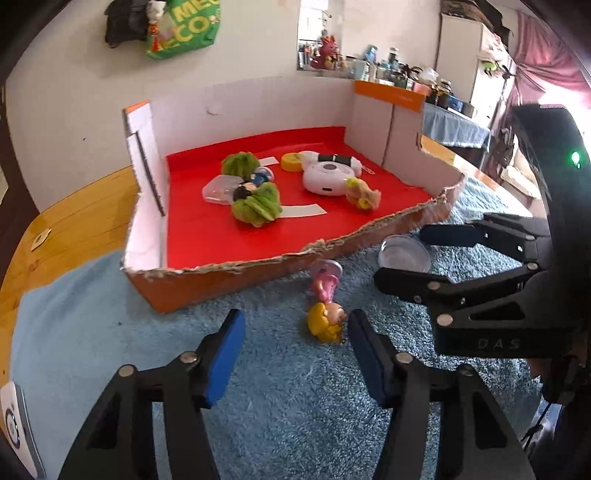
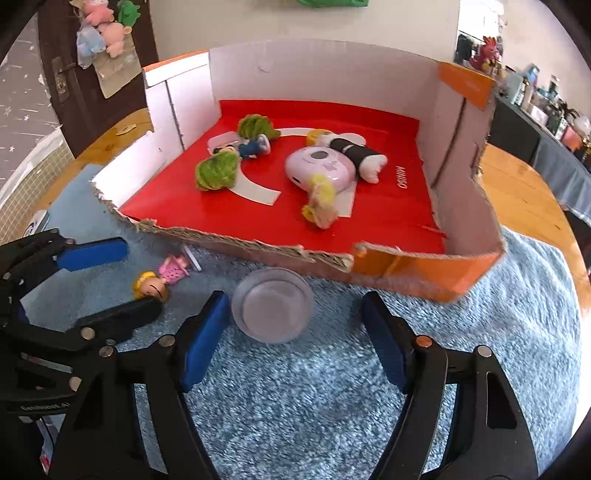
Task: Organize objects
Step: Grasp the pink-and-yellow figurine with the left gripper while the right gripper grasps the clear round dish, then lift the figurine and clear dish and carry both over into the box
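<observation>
Item: blonde doll (image 1: 327, 321), lying on blue mat outside box (image 1: 236, 275), near its front wall. Left tongs (image 1: 295, 356) half-open, straddling doll, pads apart from it. Right tongs (image 2: 295, 339) half-open around clear dish (image 2: 272, 310), not gripping. Advice: centre each, close gently, lift over wall.

Doll (image 1: 327, 317) on rug, clear dome (image 2: 272, 309) beside

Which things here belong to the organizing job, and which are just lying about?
Job:
- cardboard box with toys already in it
- doll with yellow hair on the blue rug, outside the box
- clear round lid on the rug
- left gripper, right gripper, jaws open

Lying about:
- green bag on the wall
- shelf clutter
- plush toys on the door
</observation>
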Motion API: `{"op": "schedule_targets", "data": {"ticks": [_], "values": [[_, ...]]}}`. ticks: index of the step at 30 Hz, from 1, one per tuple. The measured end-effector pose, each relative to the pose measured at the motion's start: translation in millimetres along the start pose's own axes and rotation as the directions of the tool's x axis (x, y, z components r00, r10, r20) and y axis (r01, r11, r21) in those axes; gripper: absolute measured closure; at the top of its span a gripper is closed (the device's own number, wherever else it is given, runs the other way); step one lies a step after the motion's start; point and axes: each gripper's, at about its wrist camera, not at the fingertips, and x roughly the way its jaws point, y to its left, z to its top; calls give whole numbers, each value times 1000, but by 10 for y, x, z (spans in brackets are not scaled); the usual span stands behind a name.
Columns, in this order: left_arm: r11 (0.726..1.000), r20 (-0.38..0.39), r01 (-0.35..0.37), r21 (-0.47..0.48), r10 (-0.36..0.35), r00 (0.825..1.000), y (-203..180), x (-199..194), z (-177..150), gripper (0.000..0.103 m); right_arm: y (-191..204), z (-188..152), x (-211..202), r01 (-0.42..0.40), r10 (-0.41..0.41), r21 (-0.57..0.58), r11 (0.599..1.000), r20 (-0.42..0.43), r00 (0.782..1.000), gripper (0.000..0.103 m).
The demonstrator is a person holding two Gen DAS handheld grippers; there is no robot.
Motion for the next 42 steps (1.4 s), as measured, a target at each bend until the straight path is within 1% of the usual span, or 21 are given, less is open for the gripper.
{"op": "schedule_targets", "data": {"ticks": [2, 3, 4, 6, 7, 8, 10, 11, 13, 16, 20, 25, 32, 38, 42], "values": [[1000, -7, 10, 11, -10, 1000, -11, 30, 14, 52, -11, 7, 4, 1, -1, -3, 1000, 2, 1000, 45], [1000, -11, 15, 14, -15, 1000, -21, 43, 18, 53, -14, 9, 3, 1, -1, -5, 1000, 3, 1000, 49], [1000, -17, 19, 17, -19, 1000, -29, 58, 25, 54, -14, 7, -1, -3, 3, -9, 1000, 4, 1000, 50], [999, -16, 26, 23, -26, 1000, -45, 63, 46, 59, -11, 4, -6, -9, 9, -12, 1000, 5, 1000, 58], [999, -16, 29, 25, -29, 999, -53, 66, 55, 64, -9, 0, -14, -14, 14, -12, 1000, 7, 1000, 61], [999, -17, 27, 29, -27, 999, -69, 75, 69, 68, -4, -3, -15, -15, 15, -13, 1000, 8, 1000, 64], [999, -33, 19, 40, -18, 999, -100, 108, 87, 70, -1, -4, -14, -16, 16, -13, 1000, 10, 1000, 64], [999, -33, 14, 45, -12, 999, -118, 111, 94, 74, -7, -6, -20, -21, 22, -9, 1000, 10, 1000, 64], [998, -38, 39, 41, -38, 999, -127, 102, 90, 82, -22, -13, -34, -34, 34, -3, 999, 11, 999, 64], [998, -37, 55, 29, -54, 998, -111, 81, 64, 82, -41, -33, -56, -51, 51, 7, 999, 13, 999, 64], [997, -38, 77, -11, -77, 996, -72, 47, 37, 82, -38, -61, -99, -69, 69, 11, 998, 19, 997, 64], [995, -27, 85, -53, -86, 996, -57, -3, 3, 82, -18, -94, -177, -93, 93, 15, 996, 34, 995, 64], [993, 5, 74, -93, -73, 997, -71, -105, -51, 82, 36, -135, -272, -115, 115, 7, 993, 45, 992, 64], [992, 39, 57, -109, -53, 998, -92, -230, -62, 82, 97, -169, -342, -127, 127, -5, 992, 49, 991, 64], [990, 65, 58, -125, -51, 997, -82, -327, -59, 82, 121, -184, -394, -130, 130, -12, 991, 54, 990, 64]]}}
